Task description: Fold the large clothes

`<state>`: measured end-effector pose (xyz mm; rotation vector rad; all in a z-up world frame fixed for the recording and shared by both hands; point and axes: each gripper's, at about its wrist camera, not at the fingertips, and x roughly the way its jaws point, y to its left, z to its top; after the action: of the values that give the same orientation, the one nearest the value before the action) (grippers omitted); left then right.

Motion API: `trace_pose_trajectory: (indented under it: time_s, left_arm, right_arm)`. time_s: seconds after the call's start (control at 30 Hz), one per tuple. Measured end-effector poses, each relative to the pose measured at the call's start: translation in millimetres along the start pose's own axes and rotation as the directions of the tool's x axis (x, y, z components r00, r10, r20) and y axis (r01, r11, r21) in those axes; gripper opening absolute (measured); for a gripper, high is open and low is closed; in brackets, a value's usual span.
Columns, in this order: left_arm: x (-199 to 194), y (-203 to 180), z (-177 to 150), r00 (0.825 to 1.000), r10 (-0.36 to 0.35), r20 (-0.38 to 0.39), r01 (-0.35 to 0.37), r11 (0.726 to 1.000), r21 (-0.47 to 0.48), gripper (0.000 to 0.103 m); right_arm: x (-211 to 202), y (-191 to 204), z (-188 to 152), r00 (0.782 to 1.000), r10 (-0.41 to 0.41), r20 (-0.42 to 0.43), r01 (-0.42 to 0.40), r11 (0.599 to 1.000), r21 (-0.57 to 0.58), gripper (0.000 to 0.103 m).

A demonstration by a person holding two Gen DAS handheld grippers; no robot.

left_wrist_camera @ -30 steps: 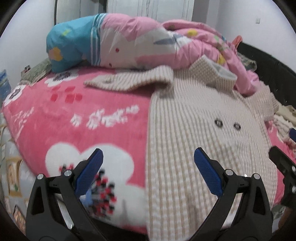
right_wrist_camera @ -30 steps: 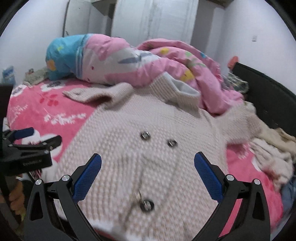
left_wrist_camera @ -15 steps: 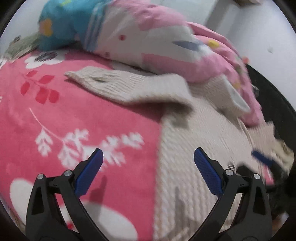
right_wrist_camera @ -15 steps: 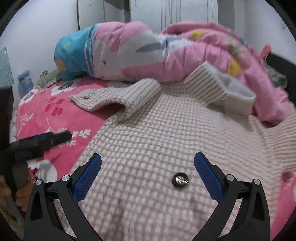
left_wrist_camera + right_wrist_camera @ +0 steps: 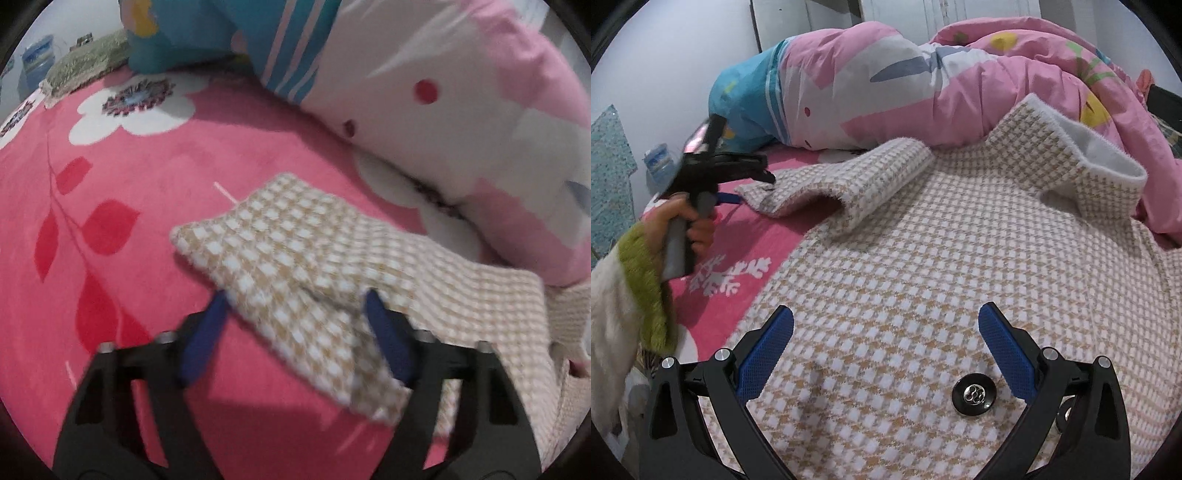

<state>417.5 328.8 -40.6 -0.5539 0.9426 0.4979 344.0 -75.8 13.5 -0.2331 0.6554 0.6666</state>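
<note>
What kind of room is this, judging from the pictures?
Most likely a bedroom. A houndstooth coat lies spread on a bed covered by a pink floral blanket, with a bunched pink duvet behind it.

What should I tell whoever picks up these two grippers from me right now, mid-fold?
Left hand-held gripper: at the cuff of the jacket sleeve, fingers either side of the fabric and not visibly clamped.
Right hand-held gripper: open, hovering over the front of the houndstooth jacket, near a black button, holding nothing.
The jacket lies spread face-up on the pink floral blanket, collar toward the rolled pink duvet, that sleeve stretched out sideways.
Done: jacket laid out flat. No fold made yet.
Left: grip the cuff, bring the sleeve across the front, fold the other sleeve, then fold the body.
</note>
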Motion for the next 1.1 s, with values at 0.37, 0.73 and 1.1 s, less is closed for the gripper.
trace_pose_trajectory:
  time_s: [0.37,0.73,1.1]
  left_arm:
    - [-36.1,-57.2,-16.1,0.961,0.153,0.232,-0.207,0.950,0.231,0.015]
    - [-197.9,-207.4,-117.8,0.900,-0.307,0.308,0.080,0.812,0.578,0.015]
    - [-167.9,-285.9,-255.5,0.891,-0.447,-0.081,0.375,0.622,0.687,0.043]
  right_arm:
    - [-30.0,-6.8,-5.9,0.999,-0.047,0.018,0.047,0.999,0.017,0.097]
    - [-124.9,-29.1,-42.4,0.972,-0.233,0.026,0.228,0.966,0.119,0.097]
    - [-194.5,-72.3,-101.2,0.939,-0.344,-0.002,0.330,0.900,0.286,0.097]
